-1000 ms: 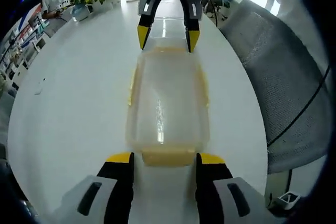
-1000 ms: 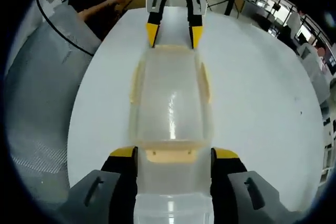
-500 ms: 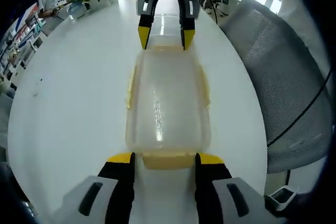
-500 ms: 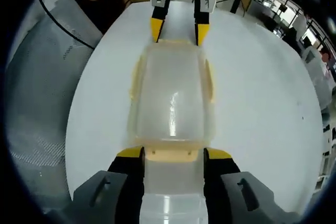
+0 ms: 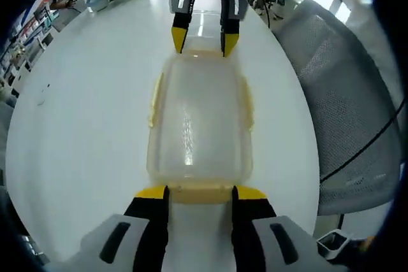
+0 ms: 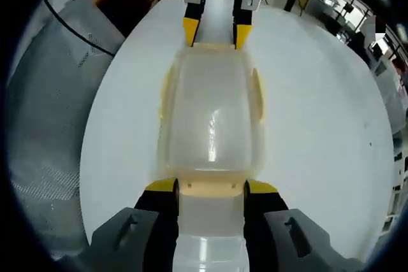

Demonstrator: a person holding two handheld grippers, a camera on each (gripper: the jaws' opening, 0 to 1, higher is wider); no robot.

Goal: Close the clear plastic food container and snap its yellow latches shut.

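Clear container between both claws, end latch contact unclear.

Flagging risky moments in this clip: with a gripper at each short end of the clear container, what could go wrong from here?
1. The left gripper and right gripper each straddle an end latch of the container; uneven pressing from the two ends could slide it across the smooth white table.
2. The long-side latches appear flared out, so the lid may not be sealed even if the ends snap.
3. A jaw tip could slip off the narrow latch.
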